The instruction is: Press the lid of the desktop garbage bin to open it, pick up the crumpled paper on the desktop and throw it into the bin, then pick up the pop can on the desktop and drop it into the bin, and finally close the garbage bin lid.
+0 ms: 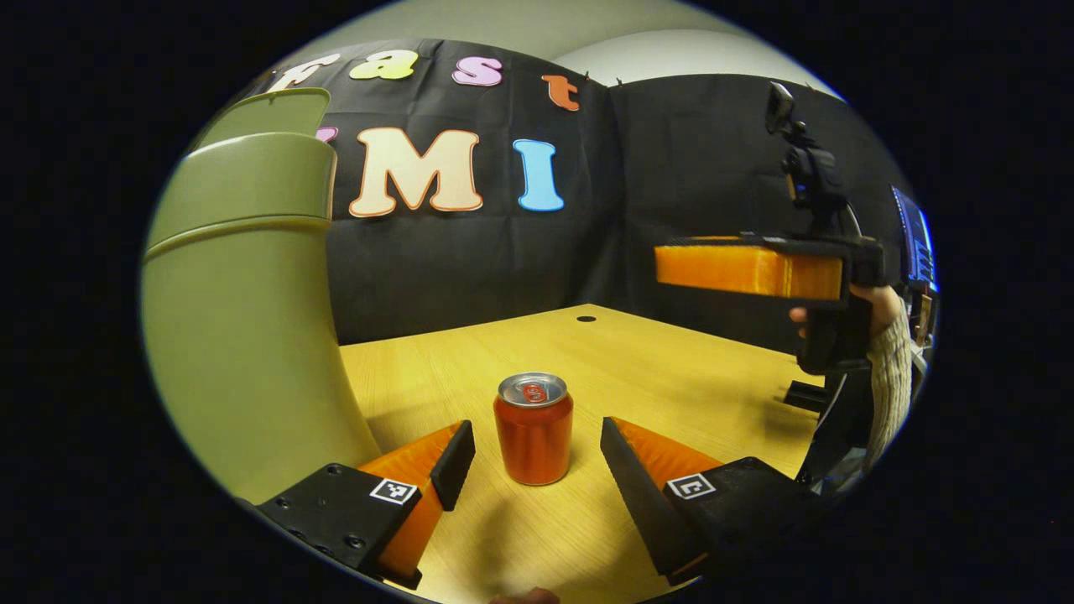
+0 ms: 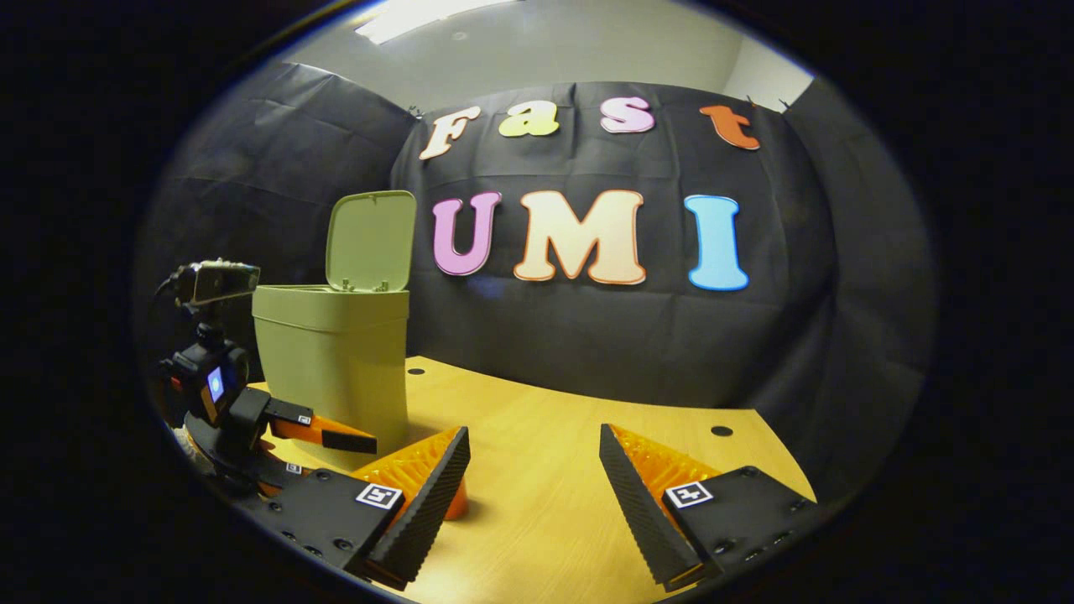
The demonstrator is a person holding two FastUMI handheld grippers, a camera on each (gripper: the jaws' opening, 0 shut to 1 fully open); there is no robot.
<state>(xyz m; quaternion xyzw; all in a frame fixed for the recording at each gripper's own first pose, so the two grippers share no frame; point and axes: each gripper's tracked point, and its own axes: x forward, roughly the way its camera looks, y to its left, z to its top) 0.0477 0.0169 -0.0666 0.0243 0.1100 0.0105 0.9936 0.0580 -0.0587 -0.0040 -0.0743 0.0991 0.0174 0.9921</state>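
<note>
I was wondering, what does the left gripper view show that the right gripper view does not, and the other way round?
Left gripper view: the pop can stands upright on the table between the open fingers of the left gripper; farther off, a hand holds the right gripper above the table.
Right gripper view: the lid stands open in full, and nothing sits between this gripper's open fingers.
Both: the green bin and the wooden table.
</note>
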